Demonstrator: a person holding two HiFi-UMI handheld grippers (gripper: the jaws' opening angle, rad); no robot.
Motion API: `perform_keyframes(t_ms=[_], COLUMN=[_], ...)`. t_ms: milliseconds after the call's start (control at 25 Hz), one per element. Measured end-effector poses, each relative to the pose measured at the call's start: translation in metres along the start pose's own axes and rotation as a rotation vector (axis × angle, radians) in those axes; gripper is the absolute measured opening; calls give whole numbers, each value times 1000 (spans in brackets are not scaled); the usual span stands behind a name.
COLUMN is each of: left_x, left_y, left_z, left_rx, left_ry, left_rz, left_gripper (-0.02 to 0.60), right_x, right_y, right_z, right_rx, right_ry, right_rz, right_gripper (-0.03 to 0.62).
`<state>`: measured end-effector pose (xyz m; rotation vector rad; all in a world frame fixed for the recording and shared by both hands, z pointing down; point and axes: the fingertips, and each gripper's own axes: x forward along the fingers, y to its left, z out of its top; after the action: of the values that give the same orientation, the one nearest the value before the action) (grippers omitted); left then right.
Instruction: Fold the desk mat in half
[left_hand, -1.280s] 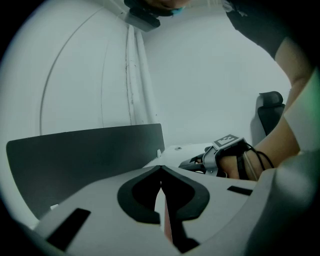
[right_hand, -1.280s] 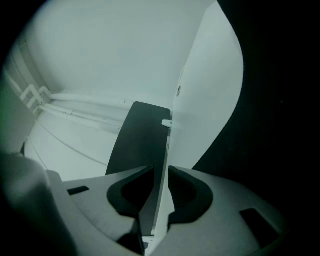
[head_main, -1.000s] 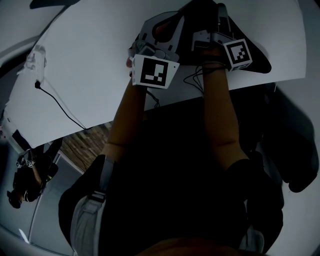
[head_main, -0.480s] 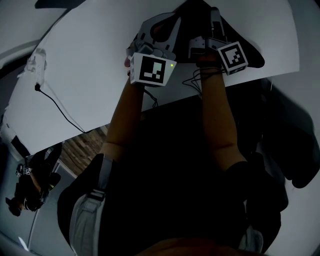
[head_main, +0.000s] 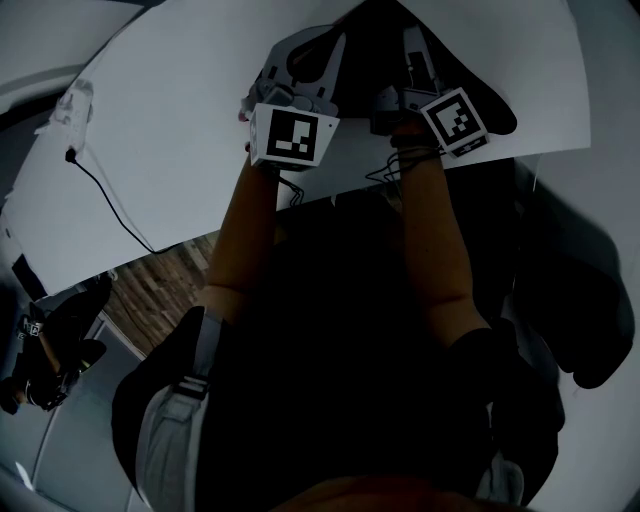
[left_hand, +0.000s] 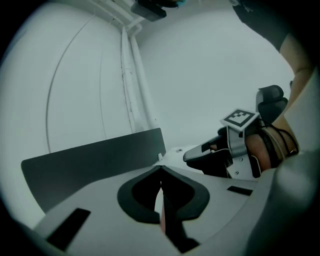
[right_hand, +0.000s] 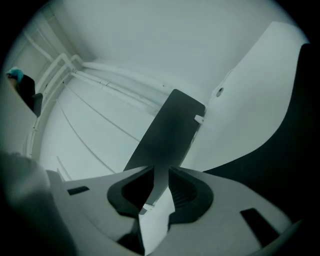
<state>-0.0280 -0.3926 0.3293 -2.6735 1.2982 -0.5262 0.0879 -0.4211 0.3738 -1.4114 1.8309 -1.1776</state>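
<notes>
The desk mat is dark on one face and pale on the other, and lies on the white table. Its near edge is lifted off the table. In the head view my left gripper and right gripper are close side by side on that edge. In the left gripper view my left gripper is shut on the mat's thin edge, and the mat runs off to the left as a dark strip. The right gripper shows alongside. In the right gripper view my right gripper is shut on the mat.
A black cable trails over the table's left part to its near edge. Wood floor and dark equipment lie below left. White pipes run up the wall beyond the table.
Both grippers have risen a little with the mat's edge still in their jaws. The right gripper has rolled, so its marker cube has tilted.
</notes>
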Motion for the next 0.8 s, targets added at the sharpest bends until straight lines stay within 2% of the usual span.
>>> perform_keyframes(t_ms=[400, 640, 800], left_x=[-23, -41, -55], left_y=[-40, -58, -64], left_z=[23, 42, 48], left_rx=[46, 72, 63], left_ry=[22, 11, 2], left_rz=[60, 93, 118], left_gripper=[12, 12, 12], right_x=[-45, -75, -92], right_y=[29, 59, 75], right_z=[22, 26, 22], right_rx=[-232, -504, -653], right_ry=[87, 145, 175], right_rz=[125, 209, 245], right_gripper=[100, 100, 100])
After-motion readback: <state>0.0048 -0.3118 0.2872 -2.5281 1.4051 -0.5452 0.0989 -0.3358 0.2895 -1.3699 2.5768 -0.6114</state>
